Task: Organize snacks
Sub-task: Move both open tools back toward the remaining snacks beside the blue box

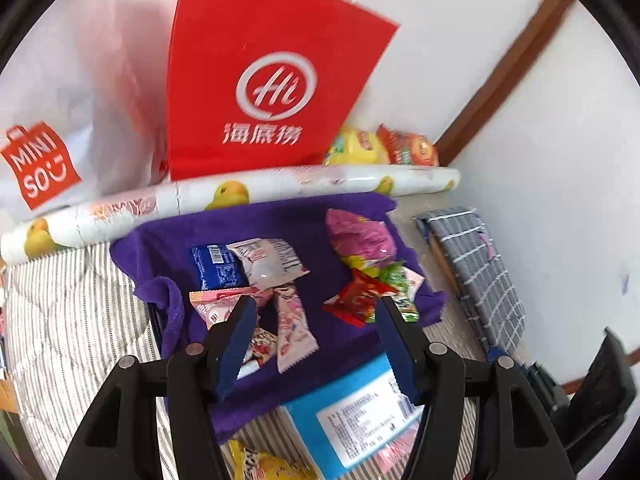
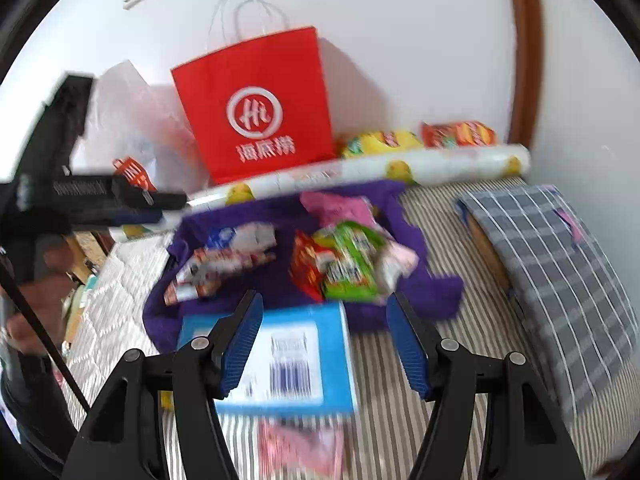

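A purple cloth (image 1: 280, 224) lies on the striped bed and carries two heaps of snack packets. The left heap has a blue packet (image 1: 214, 266), a white packet (image 1: 268, 260) and pink-white candy packets (image 1: 294, 328). The right heap has a pink bag (image 1: 360, 236), a red packet (image 1: 358, 300) and a green packet (image 2: 352, 268). A blue box (image 1: 348, 412) lies at the cloth's near edge, also in the right wrist view (image 2: 288, 360). My left gripper (image 1: 316, 308) is open and empty above the cloth. My right gripper (image 2: 324, 304) is open and empty above the blue box.
A red paper bag (image 1: 272, 80) and a white Miniso bag (image 1: 40, 160) stand against the wall behind a duck-print roll (image 1: 240, 196). Yellow and orange snack bags (image 1: 384, 148) lie beside the red bag. A grey checked pillow (image 2: 560, 272) lies right. A yellow packet (image 1: 264, 464) lies near.
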A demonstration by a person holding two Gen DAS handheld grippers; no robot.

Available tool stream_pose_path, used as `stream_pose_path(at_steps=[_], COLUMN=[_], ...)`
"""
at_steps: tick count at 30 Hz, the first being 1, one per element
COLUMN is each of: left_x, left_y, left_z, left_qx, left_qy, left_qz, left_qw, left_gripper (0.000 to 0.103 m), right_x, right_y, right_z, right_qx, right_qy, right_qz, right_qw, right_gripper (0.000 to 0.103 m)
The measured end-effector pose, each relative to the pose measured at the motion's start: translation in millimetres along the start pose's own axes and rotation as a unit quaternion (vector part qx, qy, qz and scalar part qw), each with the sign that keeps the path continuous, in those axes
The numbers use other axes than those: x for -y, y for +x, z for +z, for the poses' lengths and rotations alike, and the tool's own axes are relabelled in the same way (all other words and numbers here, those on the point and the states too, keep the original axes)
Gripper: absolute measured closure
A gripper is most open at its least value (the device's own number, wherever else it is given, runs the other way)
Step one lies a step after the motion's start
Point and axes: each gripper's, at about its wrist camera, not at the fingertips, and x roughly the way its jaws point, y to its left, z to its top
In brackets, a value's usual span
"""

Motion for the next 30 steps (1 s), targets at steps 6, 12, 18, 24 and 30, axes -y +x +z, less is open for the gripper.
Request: stream_pose_path(at_steps=[6, 12, 18, 24, 30], left_x=[1.5, -6.0, -18.2, -25.0, -30.9], left_y=[-27.4, -39.0, -39.5, -34.1, -28.9], left_z=[-33.6, -72.2, -86.2, -90.9, -93.6], left_qx=[0.005, -0.007, -0.015, -0.023, -0.030], left_qy=[-0.006, -0.006, -0.007, 0.001, 0.010], left_qz=[-0.009, -0.002, 0.000, -0.011, -0.020], left_qw=[0.9999, 1.0000, 0.9999, 0.9997, 0.9993], left_gripper=[0.040, 0.039, 0.039, 0.039, 0.039], right_x=[-4.9, -2.1, -8.4, -15.2, -24.8], right_y=[-23.8, -11.2, 7.2, 26.3, 44.7], right_z=[-39.7, -74.6, -93.8, -104.3, -113.8], right_qx=[-0.016, -0.065, -0.085, -0.098, -0.117], right_qy=[-0.008, 0.024, 0.039, 0.035, 0.025], right_qz=[-0.006, 0.014, 0.021, 0.011, 0.007], right_qw=[1.000, 0.998, 0.995, 0.995, 0.993], right_gripper=[0.037, 0.034, 0.029, 0.025, 0.024])
